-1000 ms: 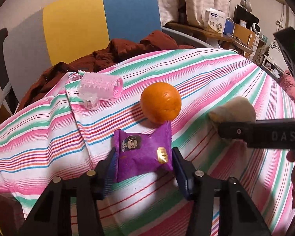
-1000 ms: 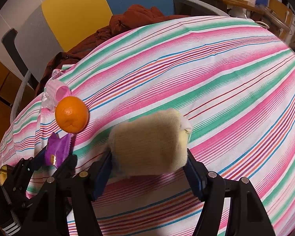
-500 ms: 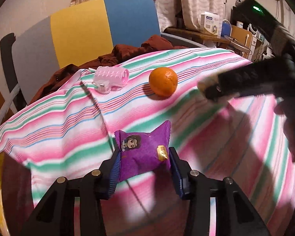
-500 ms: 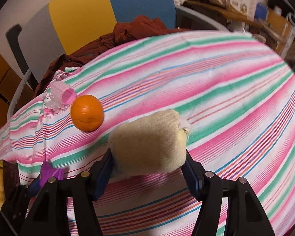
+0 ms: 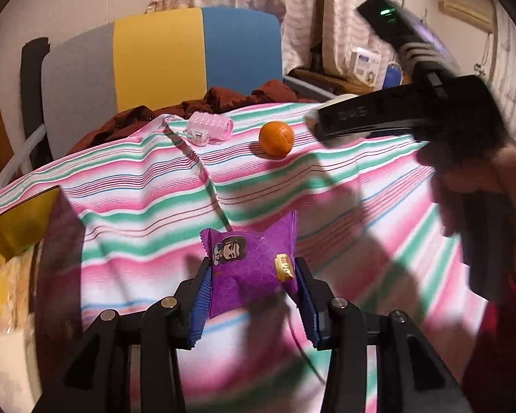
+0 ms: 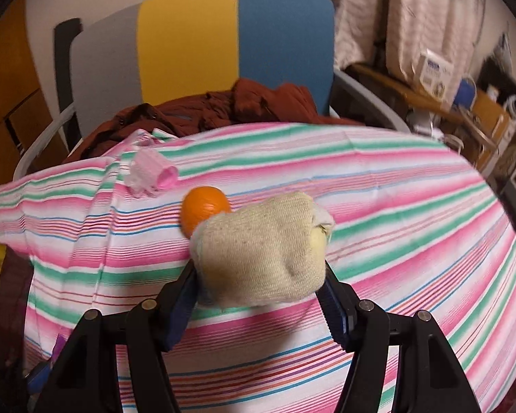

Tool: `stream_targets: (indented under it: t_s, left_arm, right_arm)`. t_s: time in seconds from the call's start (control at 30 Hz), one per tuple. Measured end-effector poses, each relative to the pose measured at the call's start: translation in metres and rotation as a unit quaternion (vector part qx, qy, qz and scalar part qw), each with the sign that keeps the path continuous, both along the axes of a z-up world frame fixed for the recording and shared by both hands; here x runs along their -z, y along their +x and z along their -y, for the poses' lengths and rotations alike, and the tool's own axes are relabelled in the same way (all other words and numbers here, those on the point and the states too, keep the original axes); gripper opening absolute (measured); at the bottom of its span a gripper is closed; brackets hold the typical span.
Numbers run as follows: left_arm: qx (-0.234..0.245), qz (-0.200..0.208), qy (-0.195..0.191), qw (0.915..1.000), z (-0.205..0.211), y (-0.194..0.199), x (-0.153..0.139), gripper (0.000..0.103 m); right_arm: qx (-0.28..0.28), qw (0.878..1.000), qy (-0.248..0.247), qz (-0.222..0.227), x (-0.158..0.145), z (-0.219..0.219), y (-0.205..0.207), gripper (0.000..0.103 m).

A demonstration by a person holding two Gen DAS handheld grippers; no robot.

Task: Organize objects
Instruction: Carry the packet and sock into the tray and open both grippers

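Left claw [image 5: 253,296] is pinching a glossy purple foil snack packet [image 5: 253,270] with a little cartoon face printed on it and crimped zigzag edges, held up off the cloth between the ridged blue pads [image 5: 199,304]. Right claw [image 6: 259,290] is clamped on a rolled-up cream knit sock bundle [image 6: 261,249], soft and lumpy with a visible ribbed weave, bulging out past both fingers and also lifted clear of the surface.

Both hang over a worktop covered in a striped cotton cloth [image 5: 148,213], pink, green and white bands with thin blue and red lines, and it's got a long crease running down toward the left claw. Sitting on the far part of the cloth: a round orange tangerine [image 5: 277,137] with dimpled skin, and near it, to its left, a translucent pink plastic hair roller [image 5: 211,130], a bumpy cylinder lying on its side. They're close but not touching.

Behind the worktop there's a chair with a grey, yellow and blue panelled back [image 6: 203,44], with a crumpled rust-brown garment [image 6: 230,106] piled on the seat.
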State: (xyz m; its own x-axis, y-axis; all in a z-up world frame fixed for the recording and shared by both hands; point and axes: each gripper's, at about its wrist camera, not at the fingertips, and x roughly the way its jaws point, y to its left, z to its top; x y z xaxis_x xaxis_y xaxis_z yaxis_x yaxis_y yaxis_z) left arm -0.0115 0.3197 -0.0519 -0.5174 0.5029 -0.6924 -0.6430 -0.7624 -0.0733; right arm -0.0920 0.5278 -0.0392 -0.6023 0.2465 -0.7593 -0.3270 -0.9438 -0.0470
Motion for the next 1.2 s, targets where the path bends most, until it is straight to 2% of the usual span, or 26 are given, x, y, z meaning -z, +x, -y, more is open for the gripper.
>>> stream_targets:
  t_s: [0.13, 0.23, 0.4, 0.6, 0.9, 1.2]
  left_arm:
    - [0.011, -0.010, 0.014, 0.9998, 0.018, 0.019, -0.012, 0.045]
    - [0.004, -0.003, 0.032, 0.9995, 0.037, 0.026, -0.020, 0.045]
    - [-0.016, 0.005, 0.058, 0.9982, 0.071, 0.031, -0.032, 0.045]
    - [-0.039, 0.010, 0.080, 0.9960, 0.109, 0.034, -0.043, 0.045]
    - [-0.116, -0.002, 0.096, 0.9886, 0.192, 0.035, -0.051, 0.045]
    - [-0.201, 0.013, 0.103, 0.9741, 0.259, 0.014, -0.039, 0.045]
  right_arm:
    - [-0.020, 1.000, 0.015, -0.015, -0.005, 0.018, 0.003, 0.066]
    - [-0.035, 0.999, 0.017, -0.019, -0.006, 0.030, 0.005, 0.066]
    - [-0.069, 0.997, 0.005, -0.014, -0.007, 0.055, 0.013, 0.066]
    - [-0.113, 0.993, -0.034, -0.019, -0.017, 0.097, 0.031, 0.066]
    - [-0.202, 0.974, -0.104, -0.021, -0.029, 0.195, 0.049, 0.066]
    - [-0.254, 0.959, -0.123, -0.003, -0.026, 0.269, 0.033, 0.066]
